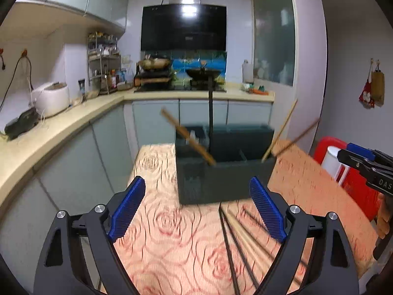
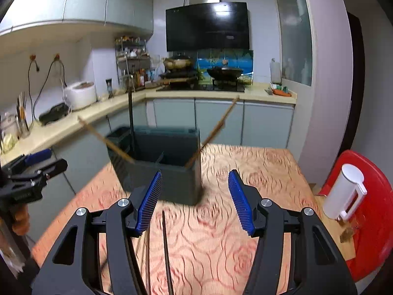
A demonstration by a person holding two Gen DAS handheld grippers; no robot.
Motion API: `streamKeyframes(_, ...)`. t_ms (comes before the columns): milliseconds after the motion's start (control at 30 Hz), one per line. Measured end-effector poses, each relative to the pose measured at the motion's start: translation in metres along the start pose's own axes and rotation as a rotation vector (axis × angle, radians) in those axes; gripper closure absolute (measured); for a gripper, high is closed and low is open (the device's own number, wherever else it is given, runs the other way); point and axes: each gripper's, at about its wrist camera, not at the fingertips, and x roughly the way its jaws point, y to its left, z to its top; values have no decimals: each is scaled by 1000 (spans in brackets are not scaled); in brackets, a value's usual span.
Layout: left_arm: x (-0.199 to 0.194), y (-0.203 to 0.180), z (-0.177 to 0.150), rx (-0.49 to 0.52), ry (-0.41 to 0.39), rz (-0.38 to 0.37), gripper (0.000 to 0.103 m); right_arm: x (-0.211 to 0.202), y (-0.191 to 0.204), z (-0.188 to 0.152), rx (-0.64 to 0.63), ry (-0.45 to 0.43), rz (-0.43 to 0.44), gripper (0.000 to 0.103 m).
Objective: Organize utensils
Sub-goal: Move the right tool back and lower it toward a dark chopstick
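Note:
A dark grey utensil box stands on the table with the rose-pattern cloth; it also shows in the right wrist view. Wooden chopsticks and a black chopstick lean out of its compartments. Several loose chopsticks, black and wooden, lie on the cloth in front of the box, under the right finger of my left gripper. One black chopstick lies below my right gripper. Both grippers are open, empty and held above the table.
A red chair with a white container stands right of the table. Kitchen counters run along the left and back with a rice cooker and a stove with pans.

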Motion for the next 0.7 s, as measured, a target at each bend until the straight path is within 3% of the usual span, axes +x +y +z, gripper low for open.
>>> streamKeyframes(367,2,1,-90,5,158,7,19,0,6,-93,-36,136,-9,48)
streamKeyframes(700,-4,-14,-131,33,216,-19,19,-6,8,-140,-41,214,19,48)
